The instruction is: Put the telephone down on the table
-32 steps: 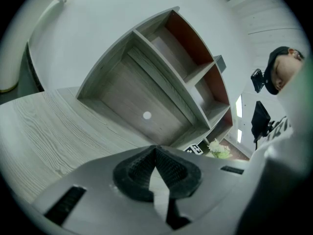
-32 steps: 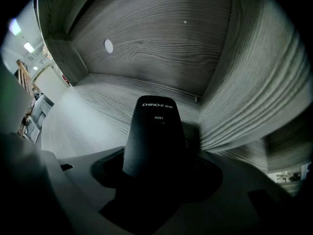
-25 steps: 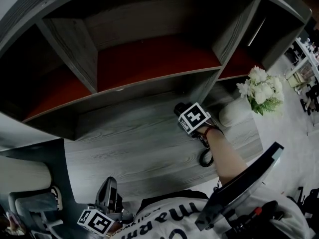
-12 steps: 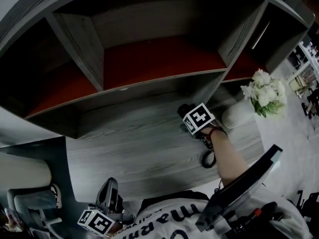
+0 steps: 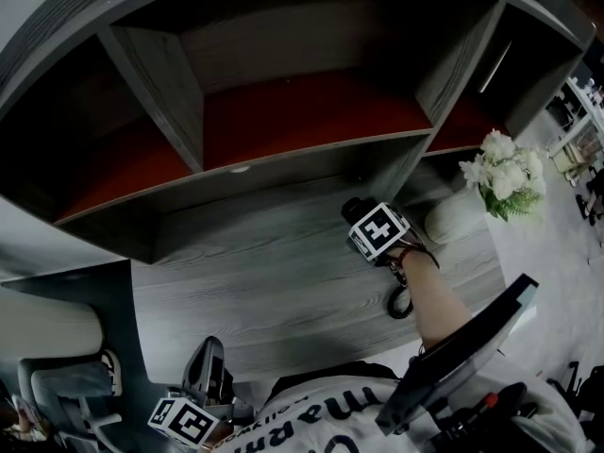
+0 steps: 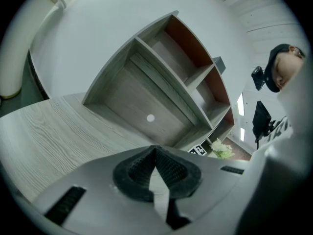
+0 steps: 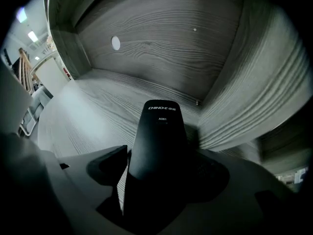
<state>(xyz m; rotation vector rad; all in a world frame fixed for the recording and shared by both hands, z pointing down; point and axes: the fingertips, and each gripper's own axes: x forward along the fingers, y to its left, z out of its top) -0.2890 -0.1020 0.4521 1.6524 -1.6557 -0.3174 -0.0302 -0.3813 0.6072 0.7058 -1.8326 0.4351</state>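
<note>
Jaws of the right gripper (image 7: 161, 155) have just been opening and now stand apart around the black plastic telephone handset (image 7: 159, 126), with a gap showing at the left pad. The handset points down at the grey wood-grain table (image 5: 264, 272), far right, close to the foot of the grey wooden shelf unit (image 5: 311, 111). Its coiled black cord (image 5: 400, 302) lies nearer. At the near edge, the left gripper (image 6: 155, 153) is closed and empty.

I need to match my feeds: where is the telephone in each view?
Right gripper view: centre, the telephone stands between the right gripper's jaws, which have just been opening; a gap shows at the left pad.
Head view: right of centre, its dark end shows past the marker cube.
Left gripper view: not visible.
Shared landmark: the shelf unit's white dot.
</note>
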